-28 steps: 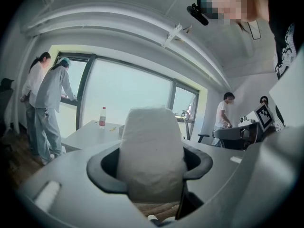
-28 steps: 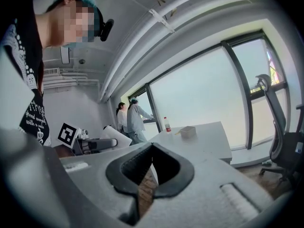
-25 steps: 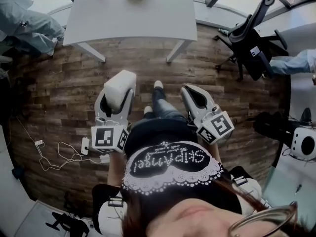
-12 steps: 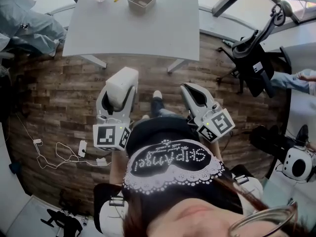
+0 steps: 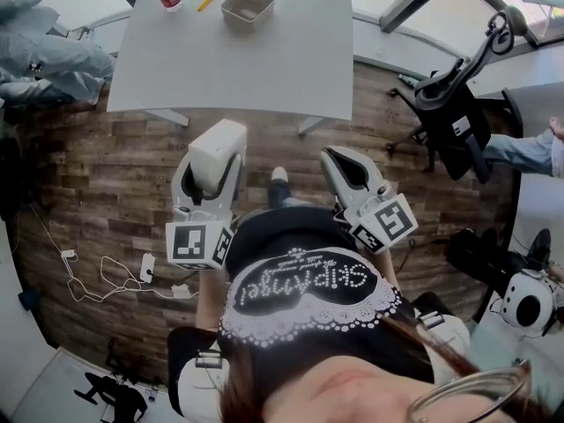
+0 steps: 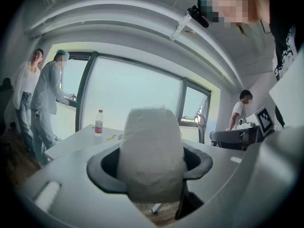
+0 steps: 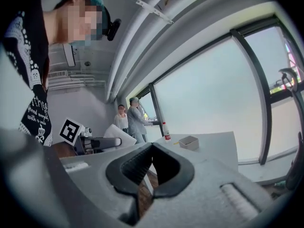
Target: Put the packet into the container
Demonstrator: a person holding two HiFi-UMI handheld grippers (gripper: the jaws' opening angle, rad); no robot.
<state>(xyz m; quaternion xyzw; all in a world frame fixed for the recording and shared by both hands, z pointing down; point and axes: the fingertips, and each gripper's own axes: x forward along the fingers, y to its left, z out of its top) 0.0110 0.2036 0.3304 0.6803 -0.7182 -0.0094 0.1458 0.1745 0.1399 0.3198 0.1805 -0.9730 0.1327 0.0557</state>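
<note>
Head view: where does your packet sit?
— Pinched upright in your left gripper, over the wood floor, well apart from the container on the table.
And your right gripper?
— Jaws pressed together, nothing in them.
Which step, then?
— Carrying, I'd judge. You need to close on the table, bring the packet over the container's open top, then spread the left jaws.

A bright room with a plank floor and one pale table.
The grey table stands on a dark wooden floor. Behind it, large windows give soft daylight. A black office chair stands to its right, and white cables lie apart from it.
</note>
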